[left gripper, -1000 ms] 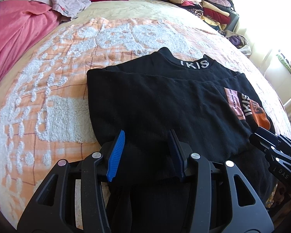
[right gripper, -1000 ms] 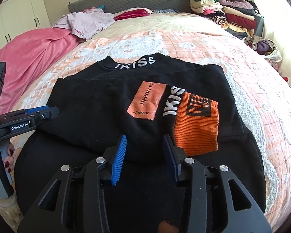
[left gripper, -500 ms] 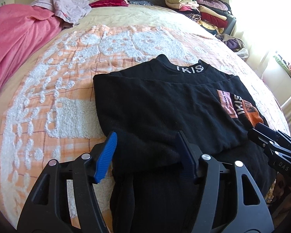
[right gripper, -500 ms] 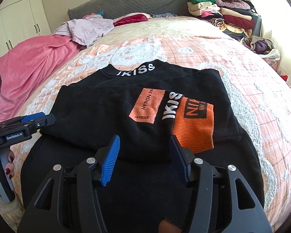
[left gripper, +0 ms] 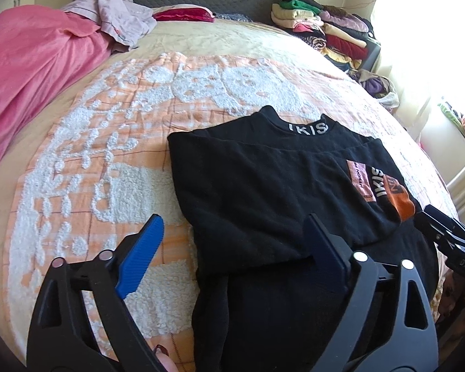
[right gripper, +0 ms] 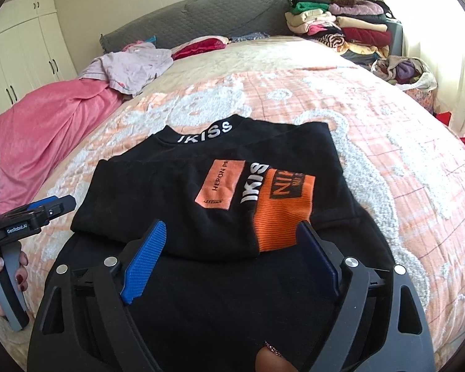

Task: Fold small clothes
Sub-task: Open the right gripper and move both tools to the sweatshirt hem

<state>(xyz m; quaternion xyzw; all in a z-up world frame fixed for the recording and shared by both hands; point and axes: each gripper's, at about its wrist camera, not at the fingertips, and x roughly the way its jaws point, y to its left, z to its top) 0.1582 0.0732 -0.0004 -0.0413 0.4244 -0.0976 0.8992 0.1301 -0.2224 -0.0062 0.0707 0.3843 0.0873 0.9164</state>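
Sleeves of black knit sweatshirt with orange patches [right gripper: 220, 186] already folded across body on orange-and-white bedspread [left gripper: 86, 167]; left gripper [left gripper: 232, 245] and right gripper [right gripper: 232, 248] opening, empty; bottom-half fold probably left.

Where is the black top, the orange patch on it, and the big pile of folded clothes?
black top [right gripper: 158, 192]: right wrist view, on its plain black front.
orange patch [right gripper: 279, 217]: right wrist view, on its ribbed lower half.
pile of folded clothes [right gripper: 341, 28]: right wrist view, on the stack's middle.
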